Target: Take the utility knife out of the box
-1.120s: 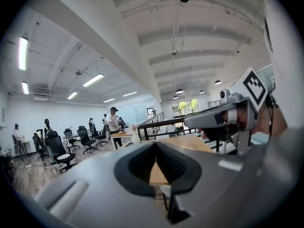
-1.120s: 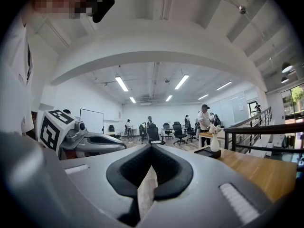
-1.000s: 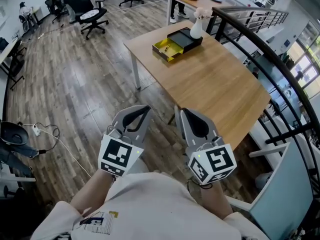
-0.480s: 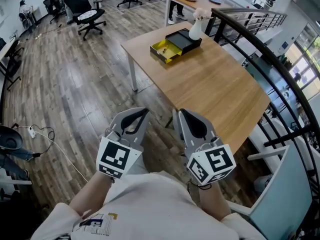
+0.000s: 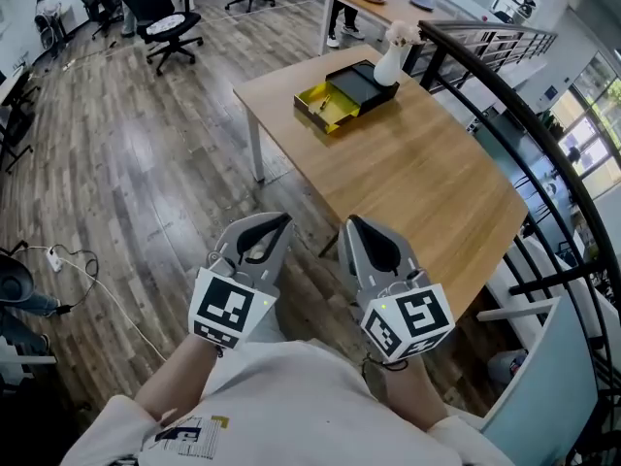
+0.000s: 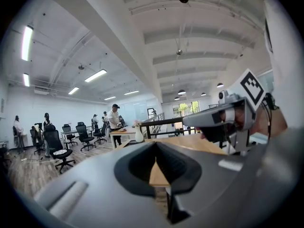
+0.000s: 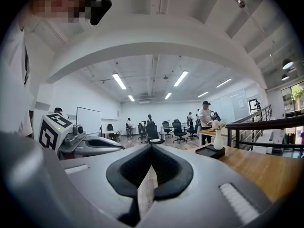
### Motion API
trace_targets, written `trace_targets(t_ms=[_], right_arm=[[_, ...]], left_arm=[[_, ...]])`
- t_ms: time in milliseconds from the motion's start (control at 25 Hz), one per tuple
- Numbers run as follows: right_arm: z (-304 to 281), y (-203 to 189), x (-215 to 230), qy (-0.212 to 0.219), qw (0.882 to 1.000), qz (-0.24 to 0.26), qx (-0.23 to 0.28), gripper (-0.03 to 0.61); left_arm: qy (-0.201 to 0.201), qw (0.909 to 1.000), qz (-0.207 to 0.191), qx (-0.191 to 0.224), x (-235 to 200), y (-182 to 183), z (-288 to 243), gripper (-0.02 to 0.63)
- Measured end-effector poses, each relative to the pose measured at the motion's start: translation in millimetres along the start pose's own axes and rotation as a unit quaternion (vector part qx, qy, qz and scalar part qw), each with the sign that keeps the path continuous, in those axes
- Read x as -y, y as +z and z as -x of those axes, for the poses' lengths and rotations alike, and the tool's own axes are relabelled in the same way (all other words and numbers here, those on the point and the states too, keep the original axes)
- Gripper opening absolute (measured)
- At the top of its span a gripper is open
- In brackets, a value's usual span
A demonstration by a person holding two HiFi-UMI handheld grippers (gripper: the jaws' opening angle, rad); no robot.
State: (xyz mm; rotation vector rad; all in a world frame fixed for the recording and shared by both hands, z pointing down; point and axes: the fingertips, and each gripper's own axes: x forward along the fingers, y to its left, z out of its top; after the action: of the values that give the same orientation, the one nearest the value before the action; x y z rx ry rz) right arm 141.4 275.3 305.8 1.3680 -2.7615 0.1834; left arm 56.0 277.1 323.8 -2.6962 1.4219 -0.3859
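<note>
Short of the bench (image 5: pixel 417 173), both grippers side by side.
Left gripper (image 5: pixel 279 219) and right gripper (image 5: pixel 351 220) point nearly level at it, jaws together, empty; the open box (image 5: pixel 354 90) sits at its far end by a vase (image 5: pixel 388 61), knife not discernible.

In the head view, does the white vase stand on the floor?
No, the white vase stands on the light wooden table, beside the open black-and-yellow box.
</note>
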Motion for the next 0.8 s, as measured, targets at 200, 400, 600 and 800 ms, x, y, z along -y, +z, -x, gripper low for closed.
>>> trace_targets(t_ms=[200,400,600,800], right_arm=[[-46.3,1.4,15.8,-0.005,1.0,-0.005,-0.001,0.001],[-98.4,-3.0,39.3,-0.021,1.0,-0.013,-0.015,0.0],[-156.3,-3.2,64.8,-0.043,0.998,-0.018,-0.039,0.002],[-231.8,7.8,88.3,-0.056,0.997,-0.012,-0.045,0.002]], left_arm=[[-0.002,1.0,-0.001,-0.003,-43.0,-6.6,-28.0,0.002],[-0.019,0.9997,-0.005,-0.014,-86.2,-15.7,-68.7,0.002],[-0.044,0.9987,-0.009,-0.023,-134.1,-16.6,-112.7,0.002],[-0.065,0.9975,-0.01,-0.025,-195.4,-19.7,-159.7,0.002]])
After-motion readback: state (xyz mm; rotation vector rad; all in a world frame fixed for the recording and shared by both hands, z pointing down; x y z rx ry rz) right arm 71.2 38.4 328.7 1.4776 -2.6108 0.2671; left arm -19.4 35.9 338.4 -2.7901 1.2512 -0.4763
